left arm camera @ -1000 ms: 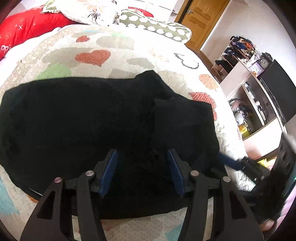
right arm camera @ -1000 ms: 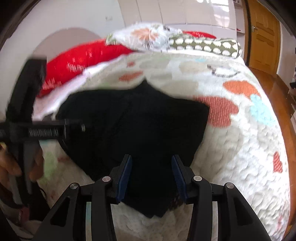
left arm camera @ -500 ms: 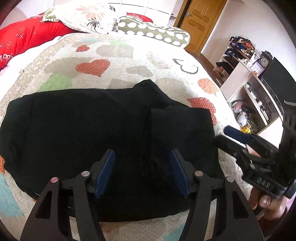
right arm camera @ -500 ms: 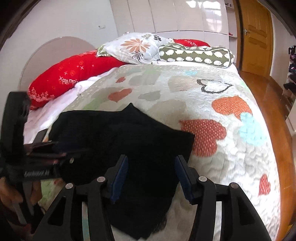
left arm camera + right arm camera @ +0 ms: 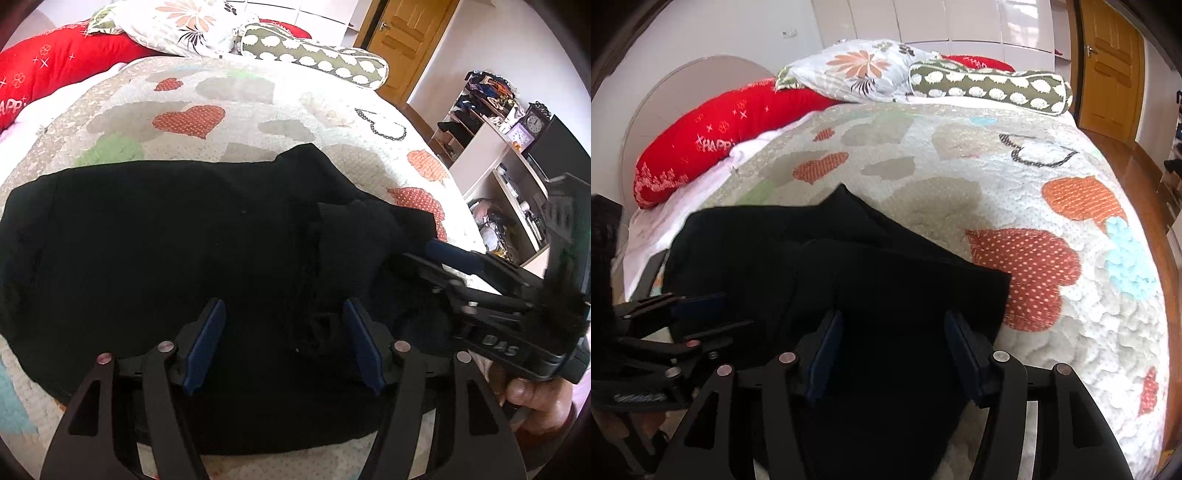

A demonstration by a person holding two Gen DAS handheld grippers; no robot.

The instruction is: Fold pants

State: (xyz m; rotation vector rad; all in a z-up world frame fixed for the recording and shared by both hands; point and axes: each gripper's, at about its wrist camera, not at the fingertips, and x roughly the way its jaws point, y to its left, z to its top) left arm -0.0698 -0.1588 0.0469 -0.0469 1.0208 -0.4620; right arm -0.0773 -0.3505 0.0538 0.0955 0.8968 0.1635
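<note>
The black pants (image 5: 166, 240) lie spread on the heart-patterned quilt (image 5: 207, 92), with a folded part on their right side; they also show in the right wrist view (image 5: 868, 280). My left gripper (image 5: 282, 339) is open and empty, low over the near edge of the pants. My right gripper (image 5: 897, 354) is open and empty over the pants' right end. The right gripper shows at the right of the left wrist view (image 5: 443, 254), and the left gripper shows at the left of the right wrist view (image 5: 698, 306).
A red pillow (image 5: 713, 133), a floral pillow (image 5: 857, 70) and a green bolster (image 5: 990, 88) lie at the bed's head. A wooden door (image 5: 402, 40) stands behind. Shelves with a clock (image 5: 498, 140) stand to the right of the bed.
Both grippers have come closer to the pants and to each other. The right gripper now reaches over the pants' right end. Both stay open.
</note>
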